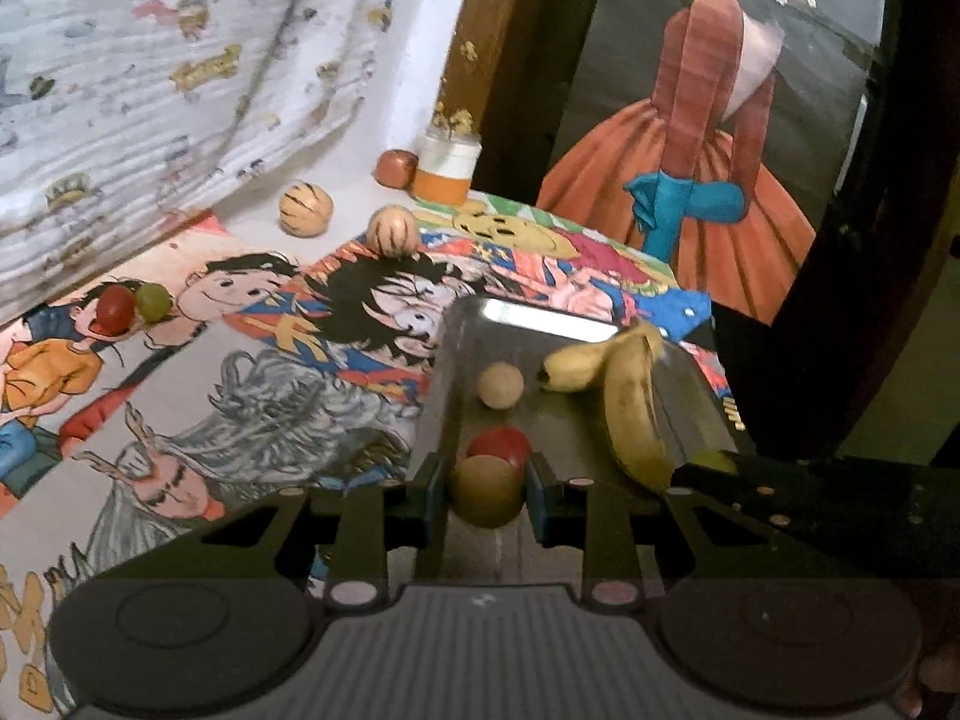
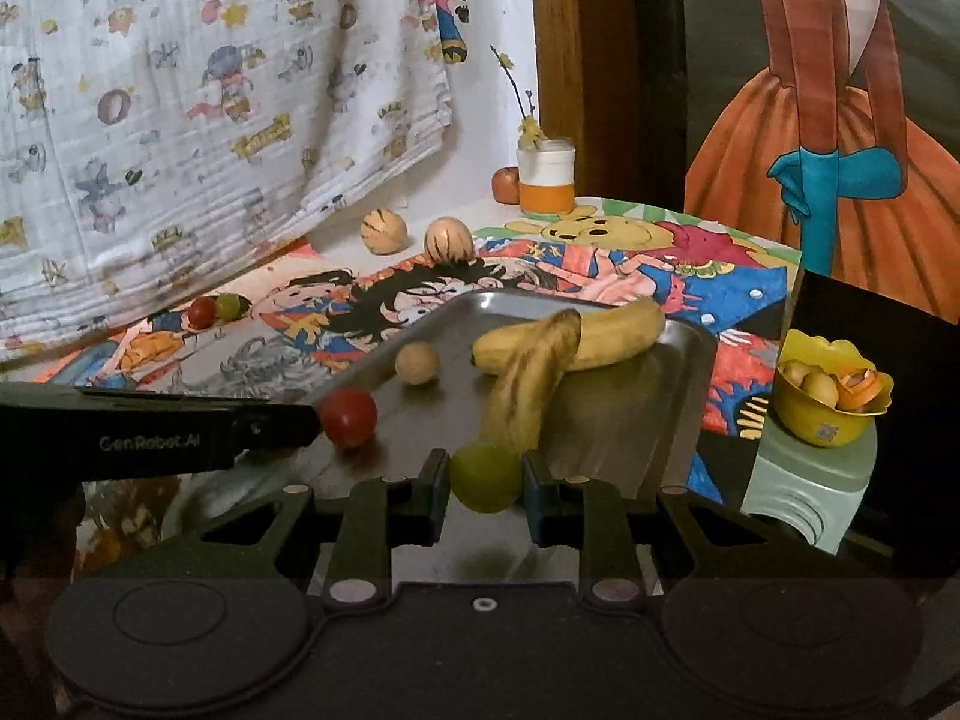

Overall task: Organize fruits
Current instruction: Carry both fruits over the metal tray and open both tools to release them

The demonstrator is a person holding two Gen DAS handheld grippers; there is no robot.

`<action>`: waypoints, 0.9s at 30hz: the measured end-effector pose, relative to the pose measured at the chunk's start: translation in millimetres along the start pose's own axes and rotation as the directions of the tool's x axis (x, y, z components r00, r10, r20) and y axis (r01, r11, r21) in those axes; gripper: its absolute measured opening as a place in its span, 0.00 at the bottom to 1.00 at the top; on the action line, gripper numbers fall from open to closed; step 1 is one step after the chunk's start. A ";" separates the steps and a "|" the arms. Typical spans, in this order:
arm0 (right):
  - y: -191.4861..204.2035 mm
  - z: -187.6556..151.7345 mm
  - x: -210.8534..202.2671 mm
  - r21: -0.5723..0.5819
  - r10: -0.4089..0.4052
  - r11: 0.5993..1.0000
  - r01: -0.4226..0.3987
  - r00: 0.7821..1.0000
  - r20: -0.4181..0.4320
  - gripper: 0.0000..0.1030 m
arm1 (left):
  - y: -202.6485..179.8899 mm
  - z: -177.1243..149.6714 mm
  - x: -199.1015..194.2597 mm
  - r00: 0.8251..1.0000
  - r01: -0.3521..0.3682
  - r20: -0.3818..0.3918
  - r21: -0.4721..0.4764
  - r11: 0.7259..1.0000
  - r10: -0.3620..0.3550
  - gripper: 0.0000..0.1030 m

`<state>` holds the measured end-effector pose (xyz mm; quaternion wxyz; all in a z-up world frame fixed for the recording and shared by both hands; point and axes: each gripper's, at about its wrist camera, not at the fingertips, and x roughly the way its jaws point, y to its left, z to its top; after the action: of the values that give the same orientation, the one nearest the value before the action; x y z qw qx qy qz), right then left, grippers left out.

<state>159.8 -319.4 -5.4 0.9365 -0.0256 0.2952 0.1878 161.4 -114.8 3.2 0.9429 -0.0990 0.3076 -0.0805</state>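
Observation:
A steel tray [image 1: 456, 348] [image 2: 684, 396] lies on a cartoon-print cloth. In it are two bananas [image 1: 630, 402] [image 2: 564, 348], a small tan ball fruit [image 1: 501, 384] [image 2: 417, 363] and a red fruit [image 1: 501, 444] [image 2: 348, 417]. My left gripper [image 1: 487, 489] is shut on a yellow-brown round fruit [image 1: 486, 492] over the tray's near end. My right gripper [image 2: 487, 480] is shut on a green round fruit [image 2: 486, 477], also over the tray's near end. The left gripper's body [image 2: 156, 435] shows in the right wrist view beside the red fruit.
On the cloth: a red and a green fruit [image 1: 132, 306] [image 2: 213, 309], two striped tan fruits [image 1: 306, 208] [image 2: 447, 240], a red-brown apple [image 1: 396, 167] and a white-orange jar [image 1: 447, 165] [image 2: 546, 180]. A yellow bowl of fruit [image 2: 828, 390] stands on a stool at right.

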 end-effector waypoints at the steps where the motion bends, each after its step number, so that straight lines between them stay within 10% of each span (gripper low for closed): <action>1: 0.1 -1.5 0.6 -0.002 -0.001 1.000 0.001 1.000 -0.002 0.27 | -1.0 -0.9 1.6 1.000 -0.002 -0.005 0.003 1.000 0.002 0.30; 27: -2.3 -10.2 7.6 0.017 0.006 1.000 -0.006 1.000 -0.030 0.29 | -4.1 -11.0 12.7 0.999 0.002 -0.046 0.019 1.000 -0.001 0.30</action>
<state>160.8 -320.6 -18.2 0.9316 -0.0196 0.3107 0.1878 164.6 -123.0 -11.7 0.9364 -0.0885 0.3282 -0.0865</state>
